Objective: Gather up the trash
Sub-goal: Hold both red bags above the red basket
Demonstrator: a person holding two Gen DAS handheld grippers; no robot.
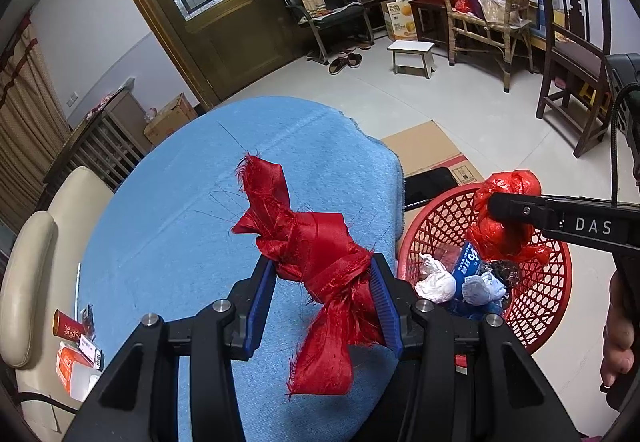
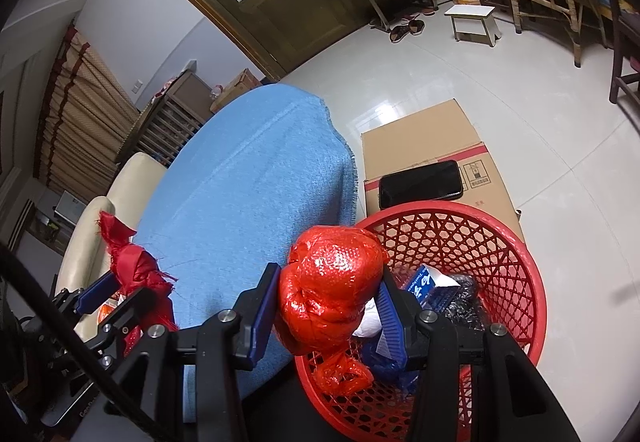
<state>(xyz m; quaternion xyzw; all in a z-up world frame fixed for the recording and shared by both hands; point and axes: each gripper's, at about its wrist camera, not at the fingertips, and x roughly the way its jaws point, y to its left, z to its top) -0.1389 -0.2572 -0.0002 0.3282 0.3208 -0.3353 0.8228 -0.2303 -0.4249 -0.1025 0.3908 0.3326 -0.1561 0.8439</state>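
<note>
My left gripper (image 1: pixel 325 284) is shut on a knotted red ribbon (image 1: pixel 316 250), held above the blue cloth-covered table (image 1: pixel 180 222); its frayed tail hangs down between the blue pads. The right gripper (image 2: pixel 330 302) is shut on a crumpled red plastic bag (image 2: pixel 332 282), hanging over the left rim of the red lattice basket (image 2: pixel 500 262). In the left wrist view that bag (image 1: pixel 504 226) hangs above the basket (image 1: pixel 552 282), pinched by the right gripper's fingers (image 1: pixel 516 208). The basket holds white paper wads (image 1: pixel 436 284), a blue wrapper (image 1: pixel 468 262) and dark plastic.
A flat cardboard box (image 2: pixel 424 146) with a black phone (image 2: pixel 420 184) on it lies on the floor behind the basket. A cream chair (image 1: pixel 28 282) stands left of the table, with small boxes (image 1: pixel 76 346) beside it. Wooden chairs, a white stool (image 1: pixel 412 54) and double doors stand farther back.
</note>
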